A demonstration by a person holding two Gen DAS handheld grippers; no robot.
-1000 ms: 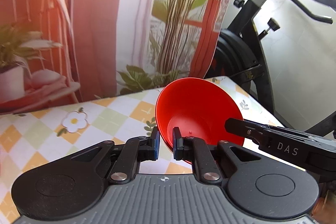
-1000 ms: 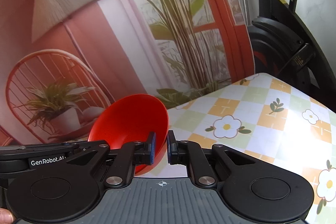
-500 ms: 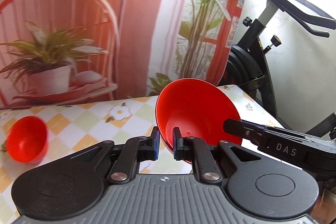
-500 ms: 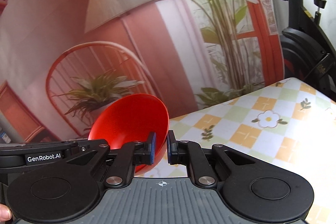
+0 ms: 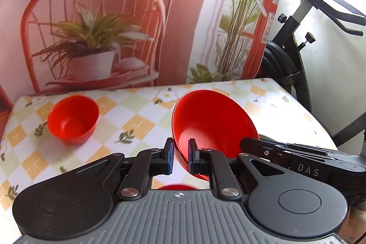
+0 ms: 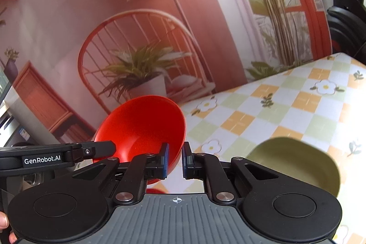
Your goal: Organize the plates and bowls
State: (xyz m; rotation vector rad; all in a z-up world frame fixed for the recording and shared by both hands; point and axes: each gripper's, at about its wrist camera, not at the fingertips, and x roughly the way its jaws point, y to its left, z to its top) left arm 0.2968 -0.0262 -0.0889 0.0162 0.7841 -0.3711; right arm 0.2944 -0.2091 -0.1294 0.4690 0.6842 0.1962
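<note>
Red bowl rim pinched between left fingers, right fingers pinching rim too

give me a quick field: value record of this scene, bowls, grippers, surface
held bowl: large red bowl, tilted, lifted off the table
left gripper: shut on the large red bowl's rim
right gripper: shut on the same bowl's opposite rim
second bowl: small red bowl, upright on the table, left of the held one
third bowl: green bowl, on the table, partly hidden by the right gripper
surface: checked tablecloth with flower and leaf print
below left gripper: a red sliver, too hidden to identify
backdrop: printed chair-and-plants scene
</note>
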